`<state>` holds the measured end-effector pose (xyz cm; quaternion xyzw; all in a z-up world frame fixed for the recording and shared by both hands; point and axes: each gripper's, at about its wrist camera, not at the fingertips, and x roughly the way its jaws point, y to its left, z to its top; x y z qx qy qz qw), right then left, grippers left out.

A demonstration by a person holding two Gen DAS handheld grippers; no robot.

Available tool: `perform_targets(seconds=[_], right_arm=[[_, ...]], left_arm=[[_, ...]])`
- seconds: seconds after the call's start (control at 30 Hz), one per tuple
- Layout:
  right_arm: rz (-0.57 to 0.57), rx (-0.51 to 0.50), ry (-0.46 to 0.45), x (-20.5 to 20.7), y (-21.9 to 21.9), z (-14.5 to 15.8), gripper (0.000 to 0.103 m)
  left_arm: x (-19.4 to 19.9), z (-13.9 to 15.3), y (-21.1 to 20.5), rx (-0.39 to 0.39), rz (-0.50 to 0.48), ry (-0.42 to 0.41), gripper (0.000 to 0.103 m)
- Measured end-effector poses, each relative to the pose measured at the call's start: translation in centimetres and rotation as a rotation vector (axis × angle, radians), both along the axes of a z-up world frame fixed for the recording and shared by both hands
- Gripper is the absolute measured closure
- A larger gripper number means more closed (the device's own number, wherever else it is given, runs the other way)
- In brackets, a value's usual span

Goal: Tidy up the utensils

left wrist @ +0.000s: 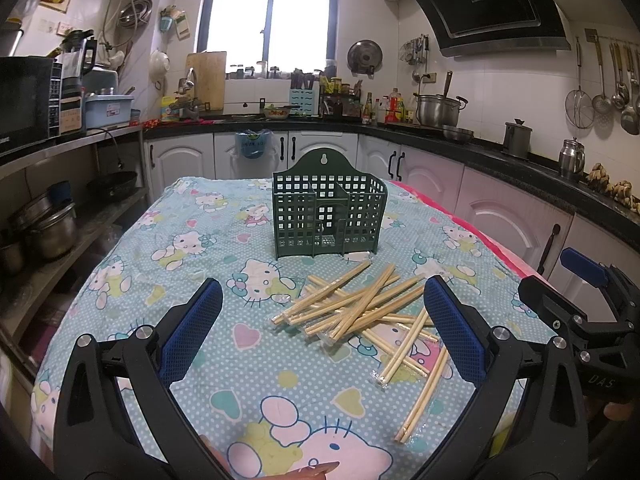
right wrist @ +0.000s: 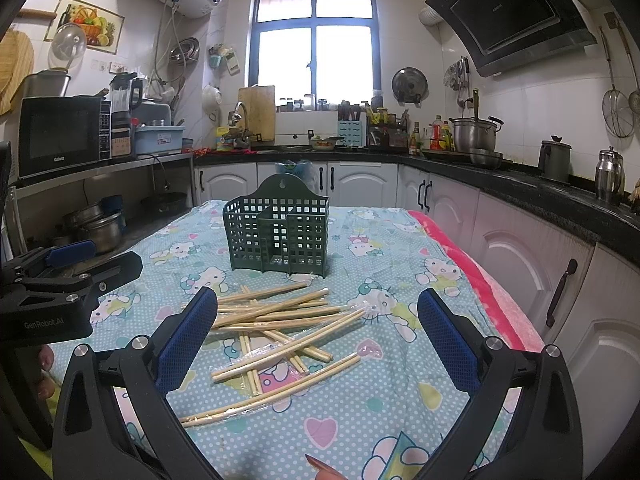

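Note:
A dark green plastic utensil holder (left wrist: 329,210) stands upright on a table with a blue Hello Kitty cloth (left wrist: 224,264); it also shows in the right wrist view (right wrist: 278,230). In front of it lies a loose pile of bamboo chopsticks (left wrist: 356,304), some in clear wrappers, also seen in the right wrist view (right wrist: 276,316). My left gripper (left wrist: 322,300) is open and empty, above the cloth just short of the pile. My right gripper (right wrist: 317,312) is open and empty, with the pile between its fingers from this view. The right gripper shows at the right edge of the left wrist view (left wrist: 580,300).
Kitchen counters with white cabinets (right wrist: 500,256) run along the right and back. A metal shelf with pots (left wrist: 52,232) and a microwave (right wrist: 60,134) stands at the left. A pink cloth edge (right wrist: 472,276) lines the table's right side. The left gripper's body (right wrist: 60,288) sits at the left.

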<state>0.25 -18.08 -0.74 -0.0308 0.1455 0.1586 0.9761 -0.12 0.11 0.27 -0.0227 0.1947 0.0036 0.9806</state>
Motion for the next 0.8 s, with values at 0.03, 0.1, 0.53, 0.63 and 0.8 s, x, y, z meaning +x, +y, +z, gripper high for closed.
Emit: perform_targets(seconds=[0.03,0.1,0.53,0.63,0.8], right_arm=[[-0.001,0.0,0.0,-0.03,0.0,0.01,0.006],[0.001,0.0,0.0,0.03,-0.02,-0.02,0.006],[0.001,0.003,0.003,-0.13,0.05,0.39,0.006],[0.001,0.002,0.004,-0.24,0.12,0.21,0.006],[-0.005,0.006,0.012,-0.14,-0.2,-0.13,0.006]], left_arm=[[0.0,0.0,0.0,0.0,-0.001,0.0,0.01],[-0.01,0.02,0.02,0.0,0.0,0.0,0.01],[0.02,0.08,-0.06,-0.002,0.002,0.003,0.01],[0.03,0.13,0.08,-0.004,0.002,0.004,0.01],[0.37,-0.52,0.44,-0.018,0.009,0.02,0.01]])
